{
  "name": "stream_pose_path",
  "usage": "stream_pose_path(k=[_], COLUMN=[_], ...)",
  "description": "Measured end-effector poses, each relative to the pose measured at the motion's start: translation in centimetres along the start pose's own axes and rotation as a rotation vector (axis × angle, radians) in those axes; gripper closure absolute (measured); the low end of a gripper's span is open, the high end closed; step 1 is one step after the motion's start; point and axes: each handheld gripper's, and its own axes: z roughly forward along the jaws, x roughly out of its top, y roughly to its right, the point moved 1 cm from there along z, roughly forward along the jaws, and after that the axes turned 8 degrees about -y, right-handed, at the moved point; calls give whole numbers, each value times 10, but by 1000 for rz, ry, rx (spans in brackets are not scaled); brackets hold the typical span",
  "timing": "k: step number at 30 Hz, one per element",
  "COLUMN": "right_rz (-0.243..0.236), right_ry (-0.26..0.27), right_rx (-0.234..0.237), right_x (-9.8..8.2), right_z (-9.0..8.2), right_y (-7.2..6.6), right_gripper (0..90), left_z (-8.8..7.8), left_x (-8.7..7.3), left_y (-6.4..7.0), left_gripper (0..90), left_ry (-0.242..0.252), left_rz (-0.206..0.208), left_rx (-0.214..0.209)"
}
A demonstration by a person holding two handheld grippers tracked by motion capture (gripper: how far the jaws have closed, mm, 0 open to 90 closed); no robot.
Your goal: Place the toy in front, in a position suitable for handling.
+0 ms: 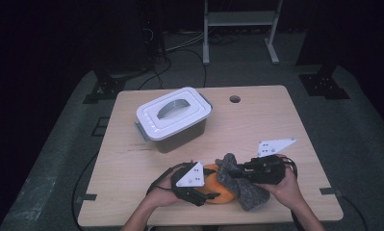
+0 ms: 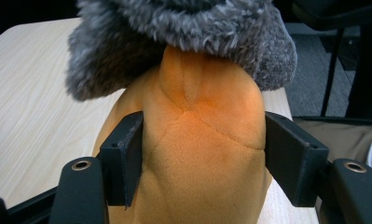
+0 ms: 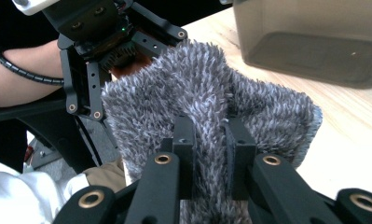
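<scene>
Two hand-held grippers work close together at the near edge of the wooden counter [image 1: 132, 159], with a grey lidded storage box [image 1: 174, 118] standing well apart from them, farther back and to the left of centre. On the left, the left hand-held gripper [image 1: 199, 192] has its jaws pressed against both sides of an orange plush toy [image 1: 218, 185]; the left gripper view shows the soft orange body [image 2: 202, 154] bulging between the two black pads, held at a middling width. The toy lies on the counter between the two hands. A fuzzy grey cloth [image 1: 240, 185] is draped over the toy's far end and spills to the right of it. On the right, the right hand-held gripper [image 1: 235, 174] pinches a fold of that cloth [image 3: 211, 112], its jaws drawn nearly together with the grey pile squeezed between them.
</scene>
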Motion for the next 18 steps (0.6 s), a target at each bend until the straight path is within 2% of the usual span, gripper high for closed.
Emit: stream_pose_path(k=[3,7,11,15,18], right_rz=[9,53,101,125,99], right_ry=[-29,-37,-55,-68,-35], right_rx=[7,8,-1,-18,-33], right_x=[-3,-11,-21,-25,-19], right_z=[4,3,3,2,-3], right_y=[4,14,25,31,25], right_gripper=[772,774,774,774,776], left_z=[1,0,-4,-7,-8], left_x=[0,-1,-6,-10,-11], left_y=[0,-3,-11,-18,-21], left_gripper=[339,347,355,369,382], left_ry=[-4,3,24,49,59], left_rz=[3,-24,-88,-159,-201], left_rx=[-5,1,6,9,15])
